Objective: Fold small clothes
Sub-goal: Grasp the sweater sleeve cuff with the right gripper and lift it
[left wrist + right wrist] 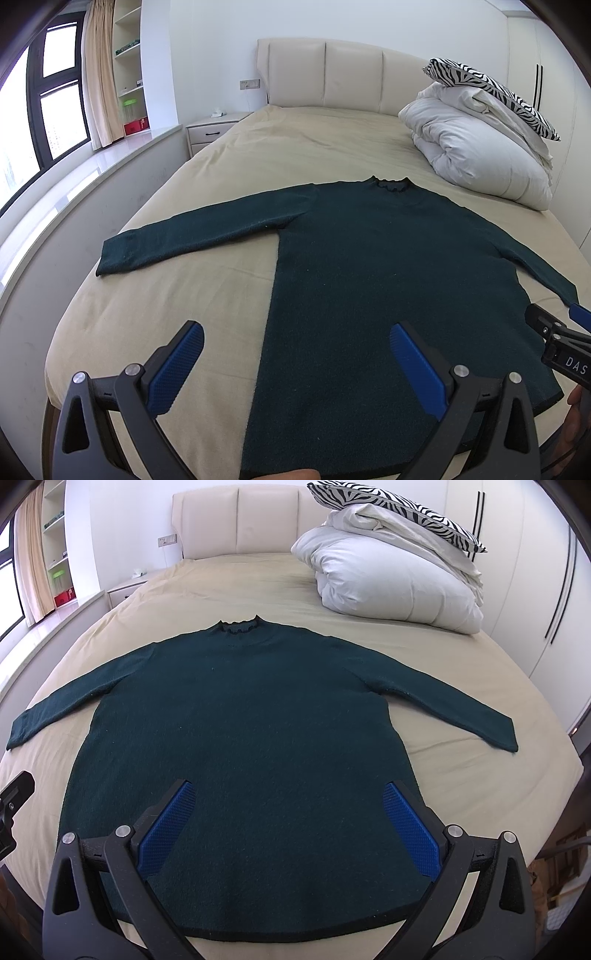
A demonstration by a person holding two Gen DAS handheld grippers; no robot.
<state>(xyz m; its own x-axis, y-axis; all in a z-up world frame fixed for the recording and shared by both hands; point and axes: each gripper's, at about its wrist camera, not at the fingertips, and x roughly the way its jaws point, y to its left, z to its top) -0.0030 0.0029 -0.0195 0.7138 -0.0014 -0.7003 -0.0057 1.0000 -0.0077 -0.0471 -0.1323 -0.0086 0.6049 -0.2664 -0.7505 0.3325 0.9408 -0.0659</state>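
Note:
A dark green long-sleeved sweater lies flat on the beige bed sheet, collar away from me, both sleeves spread out sideways. My left gripper hovers open above the sweater's lower left side, straddling its left edge, nothing between its blue pads. My right gripper hangs open over the lower middle of the sweater, above the hem, holding nothing. In the left wrist view the right gripper shows at the right edge, near the right cuff.
A folded white duvet with a zebra-print pillow sits at the bed's far right. Padded headboard behind. A nightstand and window ledge run along the left; wardrobe doors on the right.

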